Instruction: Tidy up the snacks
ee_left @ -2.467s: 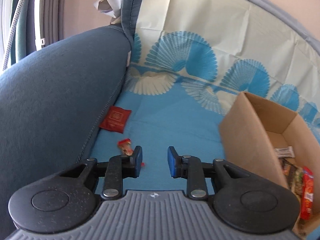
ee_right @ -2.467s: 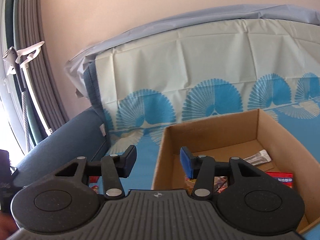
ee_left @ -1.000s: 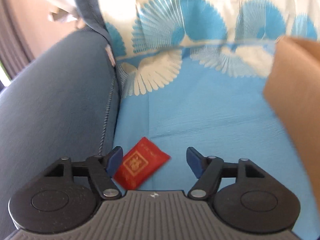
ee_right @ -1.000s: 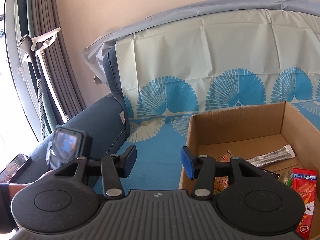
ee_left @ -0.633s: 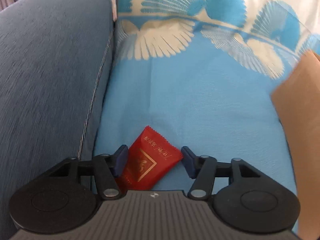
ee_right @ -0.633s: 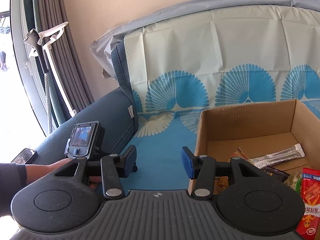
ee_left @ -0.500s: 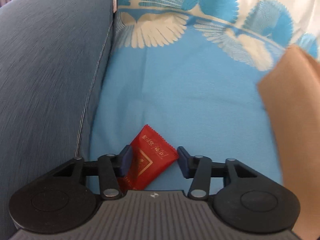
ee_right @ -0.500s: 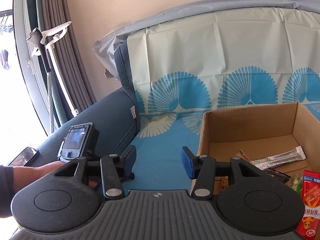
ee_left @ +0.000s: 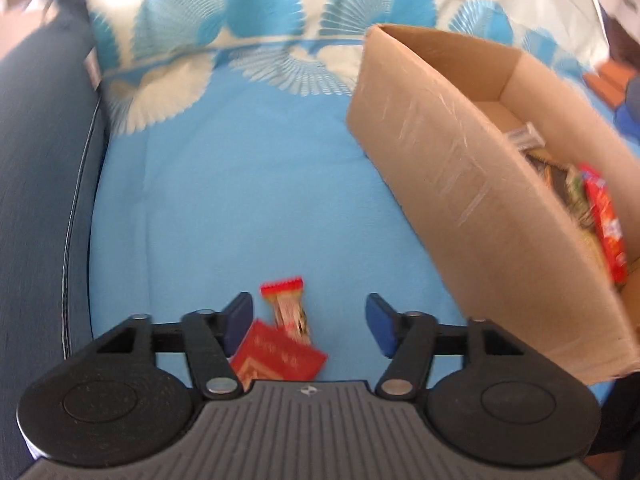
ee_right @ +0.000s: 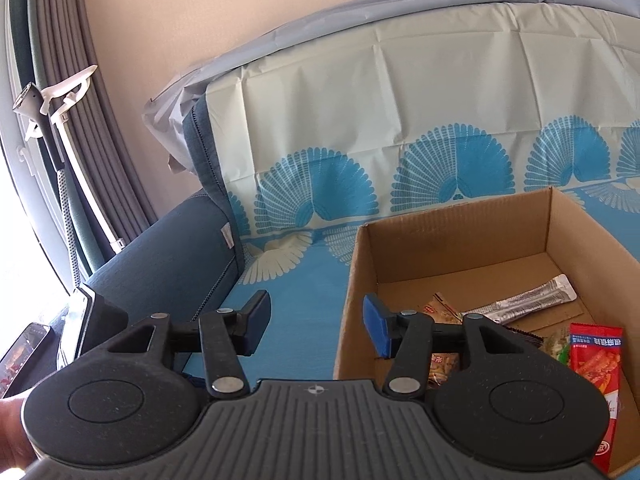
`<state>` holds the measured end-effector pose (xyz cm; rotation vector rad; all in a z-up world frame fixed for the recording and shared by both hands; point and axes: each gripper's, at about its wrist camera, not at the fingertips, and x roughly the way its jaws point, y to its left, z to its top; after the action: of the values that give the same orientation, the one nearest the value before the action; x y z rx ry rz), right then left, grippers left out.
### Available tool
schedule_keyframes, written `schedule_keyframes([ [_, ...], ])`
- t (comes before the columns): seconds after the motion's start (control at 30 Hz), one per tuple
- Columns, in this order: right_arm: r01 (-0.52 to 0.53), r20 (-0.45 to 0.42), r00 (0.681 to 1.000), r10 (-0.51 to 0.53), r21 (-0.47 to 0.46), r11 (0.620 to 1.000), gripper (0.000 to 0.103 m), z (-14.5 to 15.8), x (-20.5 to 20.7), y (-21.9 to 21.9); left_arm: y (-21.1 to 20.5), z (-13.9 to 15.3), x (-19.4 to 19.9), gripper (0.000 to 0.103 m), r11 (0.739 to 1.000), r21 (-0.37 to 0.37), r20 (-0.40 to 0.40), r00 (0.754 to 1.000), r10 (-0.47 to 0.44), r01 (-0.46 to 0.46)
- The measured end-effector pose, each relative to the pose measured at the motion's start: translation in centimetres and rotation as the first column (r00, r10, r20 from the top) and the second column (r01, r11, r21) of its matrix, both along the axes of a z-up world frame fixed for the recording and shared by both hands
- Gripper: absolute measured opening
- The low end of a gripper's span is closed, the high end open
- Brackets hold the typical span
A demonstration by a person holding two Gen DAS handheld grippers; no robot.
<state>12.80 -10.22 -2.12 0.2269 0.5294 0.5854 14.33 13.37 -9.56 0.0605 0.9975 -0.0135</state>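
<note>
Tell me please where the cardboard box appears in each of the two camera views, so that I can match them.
Left wrist view: the cardboard box fills the right side, seen from outside its long wall, with snacks inside at the far right.
Right wrist view: the cardboard box is at the lower right, seen from above its open top.
Shared landmark: the tall red snack packet inside the box.

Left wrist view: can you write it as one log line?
left gripper: open, jaws just widened | flat red packet: between them, ungripped | brown cardboard box: right
</note>
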Motion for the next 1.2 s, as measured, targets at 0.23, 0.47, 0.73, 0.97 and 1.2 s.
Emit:
schedule_keyframes([
  [0.23,0.002,0.008,1.0,-0.002,-0.024,1.0,0.054,-0.2,-0.2,0.1,-0.2,-2.9,0.1,0.019,1.0,-0.018,-0.091,0.996,0.02,-0.021],
  [0.47,-0.04,0.032,0.999,0.042,-0.046,0.998,0.054,0.2,-1.3,0.9,-1.9,-2.9,-7.1,0.02,0.983,-0.183,-0.115,0.993,-0.025,0.004],
  [0.73,-0.116,0.066,0.99,0.123,-0.096,0.989,0.055,-0.3,-4.7,2.7,5.1,0.8,-12.6,0.048,0.927,-0.316,0.153,0.954,0.258,-0.2],
  [0.97,-0.324,-0.038,0.946,0.322,-0.175,0.93,0.037,-4.0,-9.6,7.9,8.0,0.2,-11.5,0.048,0.857,-0.398,0.13,0.905,0.406,-0.327],
  [1.2,-0.268,-0.216,0.953,0.213,-0.268,0.925,0.037,-8.8,-8.7,11.2,7.0,-0.5,-11.3,0.049,0.908,-0.32,0.15,0.932,0.329,-0.269],
])
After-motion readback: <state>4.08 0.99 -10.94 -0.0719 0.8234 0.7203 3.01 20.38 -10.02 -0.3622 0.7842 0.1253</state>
